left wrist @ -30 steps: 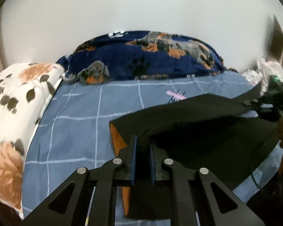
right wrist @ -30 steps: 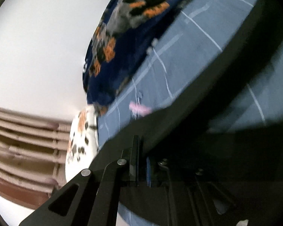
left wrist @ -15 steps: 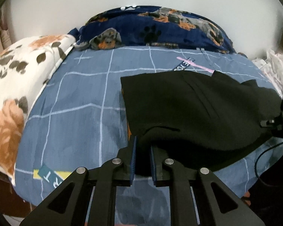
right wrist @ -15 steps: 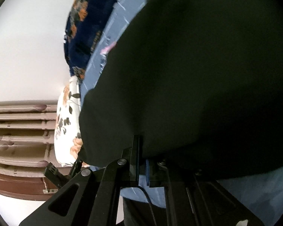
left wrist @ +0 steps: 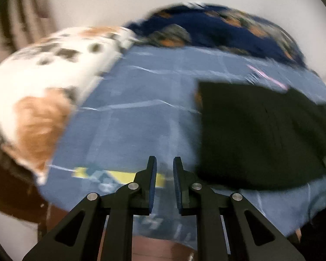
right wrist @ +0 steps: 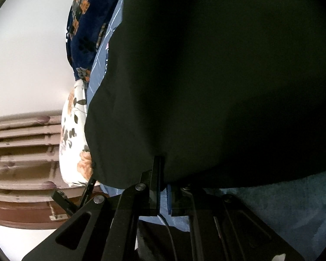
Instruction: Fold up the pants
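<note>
Black pants (left wrist: 260,134) on blue sheet (left wrist: 137,117), left jaws spread empty, right jaws pinching hem.

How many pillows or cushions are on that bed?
2. A white floral pillow lies at the bed's left edge, and a navy dog-print cushion lies along the far side by the wall. The black pants may hide others.
</note>
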